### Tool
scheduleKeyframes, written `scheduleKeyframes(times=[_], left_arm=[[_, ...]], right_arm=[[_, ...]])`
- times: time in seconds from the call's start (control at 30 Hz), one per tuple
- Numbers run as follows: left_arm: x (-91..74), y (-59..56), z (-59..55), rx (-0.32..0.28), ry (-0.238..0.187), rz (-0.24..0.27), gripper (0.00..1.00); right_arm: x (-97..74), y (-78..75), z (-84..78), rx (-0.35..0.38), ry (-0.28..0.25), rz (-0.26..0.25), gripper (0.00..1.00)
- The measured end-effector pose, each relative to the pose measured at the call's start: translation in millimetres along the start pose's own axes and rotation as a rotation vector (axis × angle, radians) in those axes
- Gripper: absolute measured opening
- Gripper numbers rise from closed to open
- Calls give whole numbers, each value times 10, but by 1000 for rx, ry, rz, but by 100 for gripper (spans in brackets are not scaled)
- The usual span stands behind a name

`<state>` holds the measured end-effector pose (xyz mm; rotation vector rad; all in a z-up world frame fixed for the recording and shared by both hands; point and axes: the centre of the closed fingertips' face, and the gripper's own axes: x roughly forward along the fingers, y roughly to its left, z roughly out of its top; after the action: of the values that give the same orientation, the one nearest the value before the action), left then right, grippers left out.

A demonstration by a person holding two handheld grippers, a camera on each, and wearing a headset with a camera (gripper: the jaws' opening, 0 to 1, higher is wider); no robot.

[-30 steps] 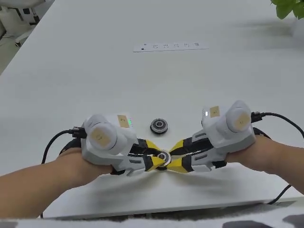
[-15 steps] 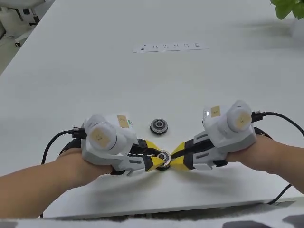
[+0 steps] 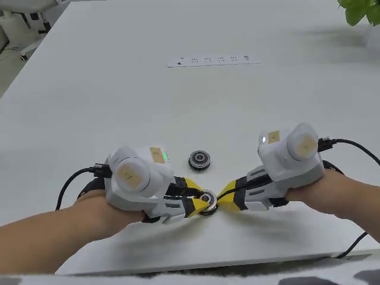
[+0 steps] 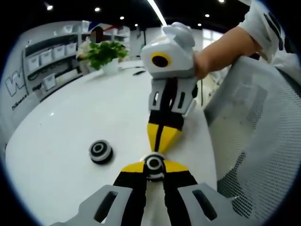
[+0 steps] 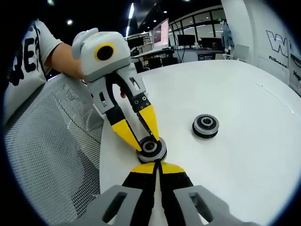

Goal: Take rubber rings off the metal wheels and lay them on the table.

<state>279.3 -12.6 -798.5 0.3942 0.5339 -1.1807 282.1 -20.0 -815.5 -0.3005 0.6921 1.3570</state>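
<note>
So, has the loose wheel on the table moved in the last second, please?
No. The loose wheel sits the same way below the socket strip; the slight shift is the camera's.

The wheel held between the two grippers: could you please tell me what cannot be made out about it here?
- Head view: the wheel is small, and the yellow tips of the left gripper and right gripper cover its rim. Whether its rubber ring is still seated is unclear.
- Right gripper view: the right gripper's closed tips meet the wheel's edge and hide whether they pinch the ring.
- Left gripper view: that gripper's jaws hide the wheel's sides.
</note>
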Motion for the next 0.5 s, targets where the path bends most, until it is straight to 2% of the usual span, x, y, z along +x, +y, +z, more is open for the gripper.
scheduleKeyframes(times=[0.27,0.37,0.5], left_arm=[[26,-18,21,-3,5,16,13],[31,-9,17,-4,10,25,13],[41,-9,21,-7,12,29,13]], right_arm=[[-47,-34,-15,40,1,-4,0],[-91,-72,23,69,-18,-8,0],[-83,-81,14,91,-19,-9,0]])
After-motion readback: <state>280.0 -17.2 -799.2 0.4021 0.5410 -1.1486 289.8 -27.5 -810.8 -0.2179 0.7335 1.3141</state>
